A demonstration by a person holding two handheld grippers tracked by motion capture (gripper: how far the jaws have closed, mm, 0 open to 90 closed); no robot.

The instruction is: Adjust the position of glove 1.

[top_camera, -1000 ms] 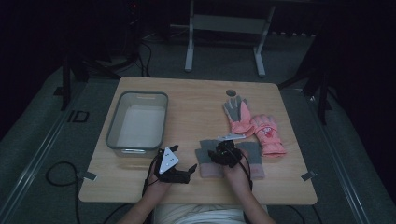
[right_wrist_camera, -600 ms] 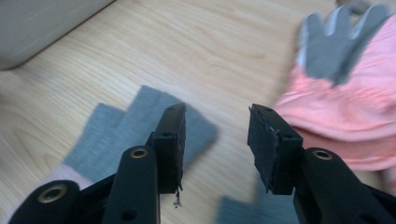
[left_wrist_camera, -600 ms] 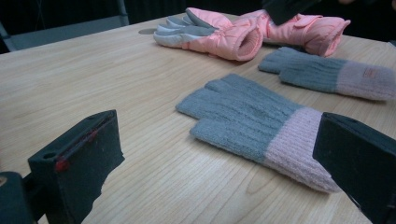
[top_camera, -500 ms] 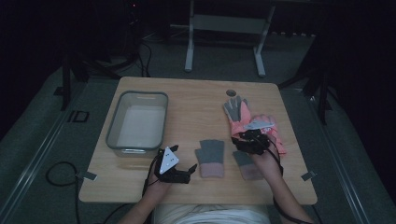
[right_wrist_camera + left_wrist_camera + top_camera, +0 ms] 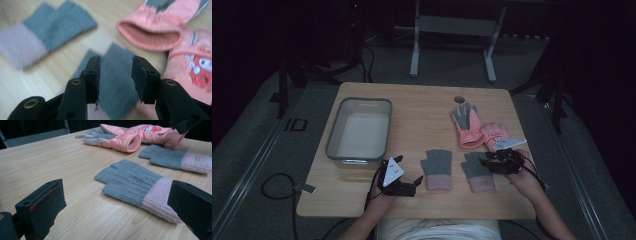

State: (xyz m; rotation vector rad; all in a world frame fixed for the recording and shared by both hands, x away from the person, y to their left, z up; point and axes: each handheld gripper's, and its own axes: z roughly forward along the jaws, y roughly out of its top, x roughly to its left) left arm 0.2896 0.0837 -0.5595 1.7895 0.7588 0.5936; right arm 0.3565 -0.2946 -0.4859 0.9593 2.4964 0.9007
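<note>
Lying flat: ribbed grey knit glove (image 5: 130,183), fuzzy pink cuff; smooth woodgrain table (image 5: 50,160).

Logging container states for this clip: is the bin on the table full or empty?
Empty. From the high view, the bin shows only its bare pale floor; all four gloves lie outside it on the table.

The pale wooden bench (image 5: 50,162) is showing a smooth matt grain, the ribbed grey-and-pink knitted gloves (image 5: 140,186) are looking fuzzy, and the puffy pink padded gloves (image 5: 130,138) are looking smooth.

room dark | grey floor (image 5: 262,150) | wooden table (image 5: 422,110) | metal stand (image 5: 452,30)
</note>
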